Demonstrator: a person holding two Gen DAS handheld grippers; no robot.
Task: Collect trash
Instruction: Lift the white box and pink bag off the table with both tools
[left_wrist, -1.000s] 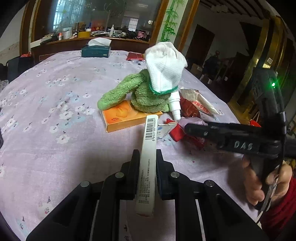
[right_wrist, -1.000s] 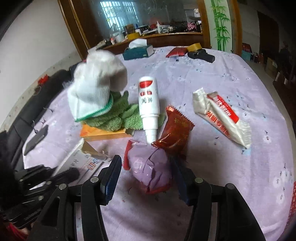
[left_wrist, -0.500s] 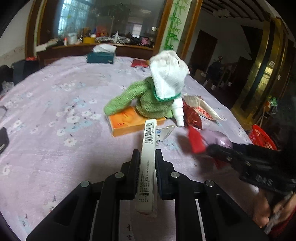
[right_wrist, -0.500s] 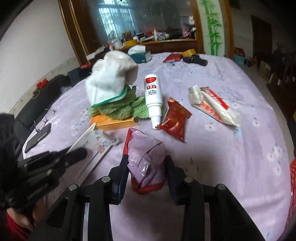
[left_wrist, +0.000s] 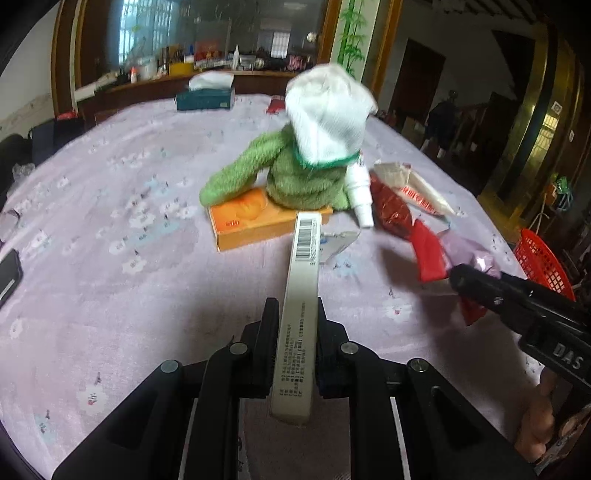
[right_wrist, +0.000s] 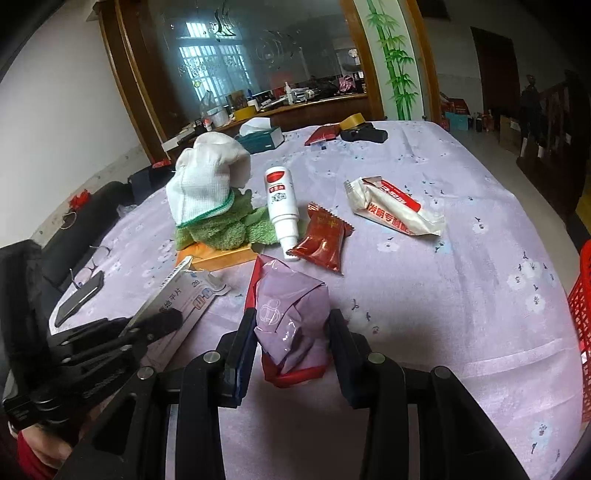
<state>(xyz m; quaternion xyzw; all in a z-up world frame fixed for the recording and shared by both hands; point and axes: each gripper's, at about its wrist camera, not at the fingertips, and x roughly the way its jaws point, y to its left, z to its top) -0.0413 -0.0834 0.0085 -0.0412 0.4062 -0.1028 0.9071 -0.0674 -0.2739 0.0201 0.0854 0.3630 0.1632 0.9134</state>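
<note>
My left gripper (left_wrist: 293, 314) is shut on a long white carton with a barcode (left_wrist: 301, 288), held above the table; it also shows in the right wrist view (right_wrist: 177, 295). My right gripper (right_wrist: 291, 332) is shut on a crumpled purple and red wrapper (right_wrist: 291, 317), lifted off the cloth; it shows at the right of the left wrist view (left_wrist: 465, 254). On the table lie a dark red snack packet (right_wrist: 321, 242), a white and red wrapper (right_wrist: 395, 212) and a white spray bottle (right_wrist: 282, 210).
A white cloth (left_wrist: 325, 114) on a green towel (left_wrist: 295, 181) rests on an orange box (left_wrist: 247, 219). A red basket (left_wrist: 543, 264) stands past the table's right edge. A teal tissue box (left_wrist: 205, 98) sits far back, a phone (right_wrist: 79, 297) at the left.
My right gripper has closed on the purple wrapper and lifted it off the table toward the right. My left gripper keeps its hold on the carton and has risen a little.
</note>
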